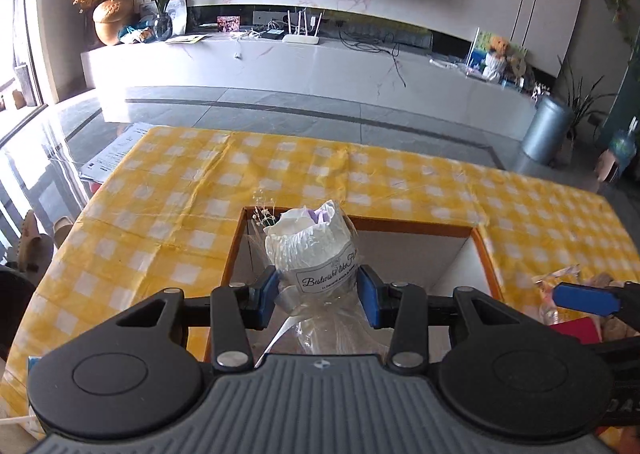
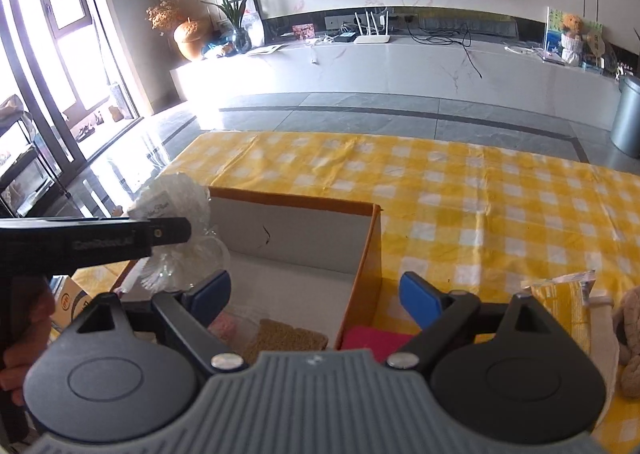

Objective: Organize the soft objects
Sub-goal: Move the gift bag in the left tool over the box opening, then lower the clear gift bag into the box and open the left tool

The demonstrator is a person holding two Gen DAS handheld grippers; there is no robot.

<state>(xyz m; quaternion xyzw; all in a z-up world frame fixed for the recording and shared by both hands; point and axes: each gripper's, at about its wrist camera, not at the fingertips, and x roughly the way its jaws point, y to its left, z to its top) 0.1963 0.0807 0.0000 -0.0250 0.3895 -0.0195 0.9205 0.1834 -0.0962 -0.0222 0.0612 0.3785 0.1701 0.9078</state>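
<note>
the left gripper (image 1: 318, 292) was seen pinching a small wrapped bouquet (image 1: 310, 244), its blue pads (image 1: 267, 292) pressed against the white paper cone at the printed label, near the waist where the wrap narrowed to a ribbon and a clear cellophane tail. this hold was judged to have been chosen because the waist is the firmest part of a soft, crushable thing, so that the bloom end was left untouched. the bouquet was held above the open cardboard box (image 1: 416, 224), at lower centre of the left wrist view, over the box's left part; it did not appear to rest on the box floor, though contact could not be ruled out. its long axis ran from the cellophane tail near the camera up to the pale bloom head, which pointed upward and away, toward the far wall of the box, with a dry sprig at its upper left. in the right wrist view the same bouquet (image 2: 176, 210) appeared at middle left, partly behind the dark bar of the left gripper. the right gripper (image 2: 316, 300) was held with its jaws spread wide and nothing between them, low over the near right corner of the box (image 2: 372, 254), apparently kept ready for the next item. inside the box a tan pad (image 2: 284, 336) and something pink lay at the near end. a plush toy (image 2: 630, 338) and a yellow packet (image 2: 560, 300) lay on the checked tablecloth (image 2: 480, 194) at lower right, judged still to be sorted.
</note>
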